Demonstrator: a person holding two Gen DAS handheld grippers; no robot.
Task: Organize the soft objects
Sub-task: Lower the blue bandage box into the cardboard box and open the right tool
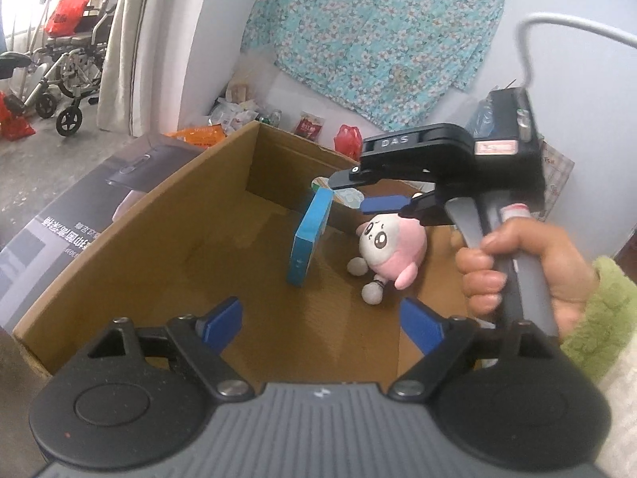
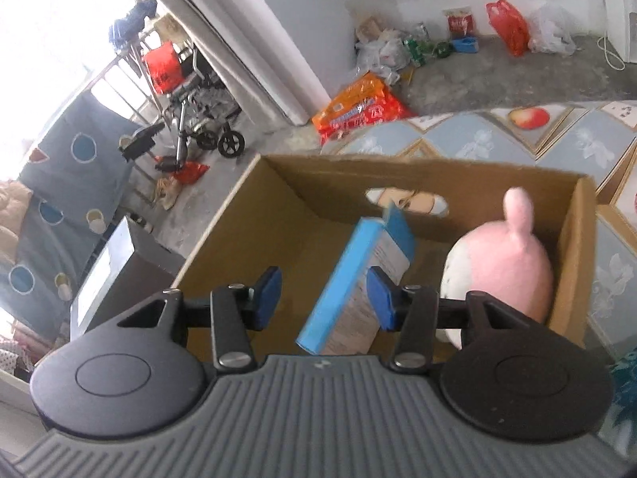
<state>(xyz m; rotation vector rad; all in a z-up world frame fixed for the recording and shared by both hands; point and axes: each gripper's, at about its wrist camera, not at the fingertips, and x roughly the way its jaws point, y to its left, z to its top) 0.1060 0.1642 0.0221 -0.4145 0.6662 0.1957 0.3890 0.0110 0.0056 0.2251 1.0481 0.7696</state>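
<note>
Carton (image 1: pixel 223 183) contains tilted blue box (image 1: pixel 308 239) and pink plush (image 1: pixel 388 249). Left gripper (image 1: pixel 322 318) released; right gripper (image 2: pixel 324 292) released, pads clear of box.

Brown cardboard box (image 1: pixel 167 239) showing plain tan walls. Blue carton (image 1: pixel 308 239) inside it showing light-blue faces, white printed panel in the right wrist view. Plush toy (image 1: pixel 392 249) right of the carton wearing pink, white face, dark eyes, grey-white feet. Left gripper (image 1: pixel 322 318) and right gripper (image 2: pixel 324 298) both showing dark-blue pads on black arms, grey ribbed bodies. Hand (image 1: pixel 517 275) at near right wearing fuzzy green sleeve (image 1: pixel 601 310). Far wall hanging teal cloth (image 1: pixel 374 40), white floral print. Red bag (image 1: pixel 348 139) sitting behind the box.
</note>
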